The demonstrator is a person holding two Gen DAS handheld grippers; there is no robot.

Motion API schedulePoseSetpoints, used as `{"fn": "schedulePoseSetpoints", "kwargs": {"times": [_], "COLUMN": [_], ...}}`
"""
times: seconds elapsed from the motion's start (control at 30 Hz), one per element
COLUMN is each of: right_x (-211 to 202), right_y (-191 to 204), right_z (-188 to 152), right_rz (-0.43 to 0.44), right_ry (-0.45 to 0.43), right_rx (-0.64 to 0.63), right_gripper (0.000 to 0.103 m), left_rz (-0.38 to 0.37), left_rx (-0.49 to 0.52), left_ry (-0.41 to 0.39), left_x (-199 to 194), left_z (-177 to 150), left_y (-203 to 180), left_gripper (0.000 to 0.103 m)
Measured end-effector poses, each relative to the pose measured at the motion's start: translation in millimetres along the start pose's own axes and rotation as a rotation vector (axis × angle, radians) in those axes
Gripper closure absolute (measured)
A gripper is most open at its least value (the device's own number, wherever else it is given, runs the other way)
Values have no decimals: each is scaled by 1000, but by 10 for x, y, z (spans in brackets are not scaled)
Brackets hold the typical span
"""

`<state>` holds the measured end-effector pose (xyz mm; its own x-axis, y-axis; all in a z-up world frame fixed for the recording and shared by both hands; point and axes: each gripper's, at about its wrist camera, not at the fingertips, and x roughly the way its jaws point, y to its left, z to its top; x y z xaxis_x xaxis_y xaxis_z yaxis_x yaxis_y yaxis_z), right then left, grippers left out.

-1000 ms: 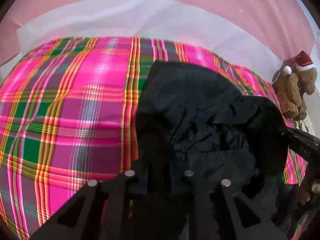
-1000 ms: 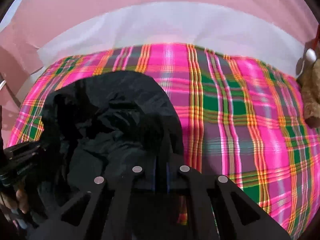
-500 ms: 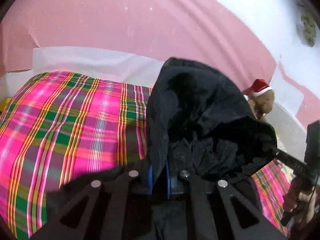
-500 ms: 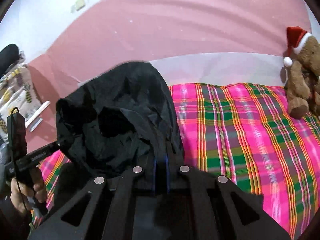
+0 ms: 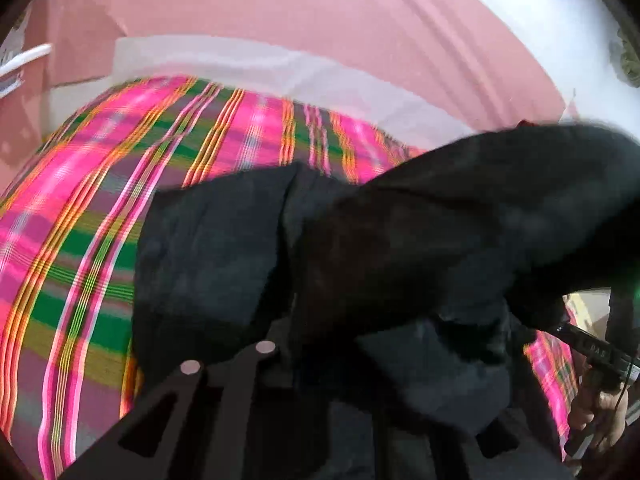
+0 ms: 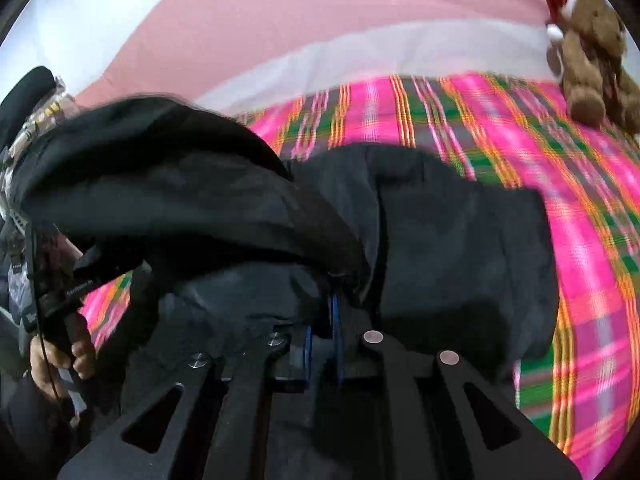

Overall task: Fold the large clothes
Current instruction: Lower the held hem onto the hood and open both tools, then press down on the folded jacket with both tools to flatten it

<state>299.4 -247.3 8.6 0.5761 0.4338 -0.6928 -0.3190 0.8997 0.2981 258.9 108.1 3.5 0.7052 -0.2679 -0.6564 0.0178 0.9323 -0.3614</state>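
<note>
A large black garment [image 5: 224, 240] hangs between both grippers over a bed with a pink, green and orange plaid cover [image 5: 80, 208]. My left gripper [image 5: 320, 360] is shut on the garment's edge; cloth drapes over and hides its right finger. My right gripper [image 6: 322, 332] is shut on the garment [image 6: 460, 248], with cloth pinched between the blue pads. A raised fold [image 6: 160, 168] stretches across to the other gripper, which shows at the left of the right wrist view [image 6: 68, 292] and at the right of the left wrist view [image 5: 592, 352]. The lower part lies on the cover [image 6: 540, 128].
A brown teddy bear [image 6: 592, 52] with a red Santa hat sits at the bed's far right corner. A white sheet edge [image 5: 280, 68] and a pink wall [image 5: 320, 12] lie behind the bed. Clutter [image 6: 36, 116] stands at the left of the bed.
Both grippers have swung the lifted garment down and forward. Its lower part now spreads on the cover, and the fold that stood upright now stretches sideways between the grippers.
</note>
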Motion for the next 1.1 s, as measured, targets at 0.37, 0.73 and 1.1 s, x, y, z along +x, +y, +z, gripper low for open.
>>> {"fn": "schedulePoseSetpoints", "kwargs": {"times": [0.37,0.73,1.1], "right_x": [-388,403,909], "right_y": [-15,483,238], "right_z": [-308,70,-441], "right_rz": [-10,25,-5], "right_ry": [14,83,151], "right_rx": [2,-64,-33], "right_gripper": [84,82,82], "left_rz": [28,-71,-34], "left_rx": [46,83,89], "left_ry": [-3,74,147], "left_x": [-595,130,573], "left_z": [-361,-82,-519], "left_y": [39,-414,-349], "left_gripper": [91,70,70]}}
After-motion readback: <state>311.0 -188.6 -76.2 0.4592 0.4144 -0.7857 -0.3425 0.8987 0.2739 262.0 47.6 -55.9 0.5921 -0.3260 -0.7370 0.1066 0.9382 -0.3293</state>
